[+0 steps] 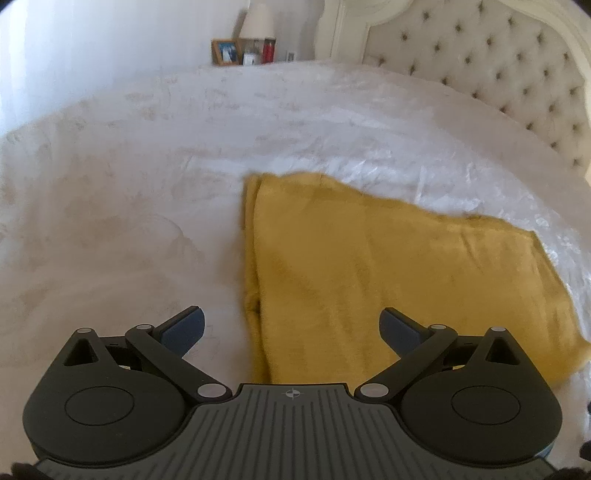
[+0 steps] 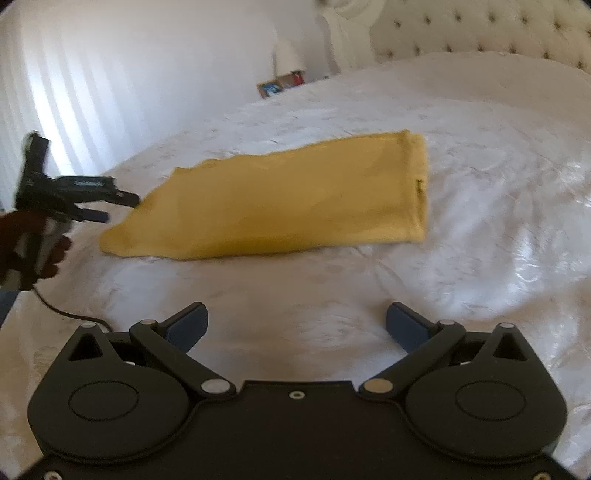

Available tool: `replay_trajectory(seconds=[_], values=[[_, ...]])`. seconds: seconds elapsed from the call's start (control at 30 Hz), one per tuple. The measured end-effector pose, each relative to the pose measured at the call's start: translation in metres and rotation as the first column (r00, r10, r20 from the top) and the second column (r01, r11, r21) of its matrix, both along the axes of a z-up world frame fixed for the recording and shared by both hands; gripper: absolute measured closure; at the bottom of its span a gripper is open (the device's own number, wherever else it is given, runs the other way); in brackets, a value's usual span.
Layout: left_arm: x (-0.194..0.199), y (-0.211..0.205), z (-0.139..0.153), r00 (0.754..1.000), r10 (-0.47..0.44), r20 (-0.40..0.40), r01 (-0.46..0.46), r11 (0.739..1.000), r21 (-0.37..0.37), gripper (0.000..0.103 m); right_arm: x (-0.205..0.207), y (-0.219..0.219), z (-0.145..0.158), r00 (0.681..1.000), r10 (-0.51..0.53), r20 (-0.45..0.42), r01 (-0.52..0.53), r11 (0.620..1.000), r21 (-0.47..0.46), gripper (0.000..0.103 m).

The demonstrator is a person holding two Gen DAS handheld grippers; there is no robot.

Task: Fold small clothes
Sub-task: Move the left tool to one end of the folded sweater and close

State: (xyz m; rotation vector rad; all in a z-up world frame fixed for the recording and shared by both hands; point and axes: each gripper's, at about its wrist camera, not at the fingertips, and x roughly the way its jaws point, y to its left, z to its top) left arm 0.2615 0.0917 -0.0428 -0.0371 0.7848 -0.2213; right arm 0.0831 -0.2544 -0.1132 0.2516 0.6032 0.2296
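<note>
A mustard-yellow garment (image 1: 388,273) lies folded flat on the white bedspread (image 1: 129,184). In the right wrist view the same garment (image 2: 280,199) stretches as a long strip across the middle of the bed. My left gripper (image 1: 291,326) hovers open over the garment's near left edge, nothing between its fingers. From the right wrist view, the left gripper (image 2: 120,206) sits in a person's hand just off the garment's left end. My right gripper (image 2: 295,325) stands open above bare bedspread (image 2: 480,221), short of the garment, holding nothing.
A tufted cream headboard (image 1: 509,74) rises at the back right. Beyond the bed's far edge stand a lamp (image 1: 256,22), a picture frame (image 1: 224,51) and a red bottle (image 1: 268,50). White curtains (image 2: 92,92) hang at the left. A black cable (image 2: 70,314) trails over the bedspread.
</note>
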Motion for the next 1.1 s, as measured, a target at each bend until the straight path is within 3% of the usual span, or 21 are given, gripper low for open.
replay_trajectory(seconds=[0.27, 0.63, 0.93, 0.97, 1.0, 1.07, 1.1], values=[[0.029, 0.01, -0.027, 0.998, -0.036, -0.059, 0.03, 0.993, -0.11, 0.0, -0.003, 0.004, -0.004, 0.999, 0.008, 0.033, -0.009, 1.0, 0.016, 0.0], [0.067, -0.003, -0.036, 0.994, -0.096, -0.055, 0.085, 0.981, -0.176, 0.0, -0.006, 0.006, -0.005, 1.0, -0.006, 0.024, 0.006, 1.0, 0.013, 0.0], [0.076, 0.009, -0.034, 0.994, -0.054, -0.098, 0.022, 0.955, -0.297, 0.002, -0.004, 0.015, 0.007, 0.999, -0.028, 0.016, 0.027, 0.998, 0.048, 0.0], [0.076, 0.008, -0.034, 0.994, -0.057, -0.098, 0.027, 0.959, -0.283, 0.008, -0.004, 0.017, 0.014, 0.999, -0.022, 0.032, 0.02, 0.998, 0.06, 0.0], [0.075, 0.006, -0.032, 0.994, -0.058, -0.089, 0.033, 0.965, -0.26, 0.027, -0.002, 0.019, 0.022, 0.998, -0.015, 0.053, 0.012, 0.998, 0.062, 0.0], [0.073, 0.003, -0.032, 0.996, -0.041, -0.078, 0.025, 0.979, -0.201, 0.049, 0.009, 0.026, 0.042, 0.995, 0.012, 0.099, -0.016, 0.999, 0.041, 0.001], [0.072, 0.005, -0.032, 0.997, -0.034, -0.075, 0.018, 0.979, -0.204, 0.053, 0.02, 0.031, 0.052, 0.994, 0.03, 0.108, -0.033, 0.999, 0.026, 0.001]])
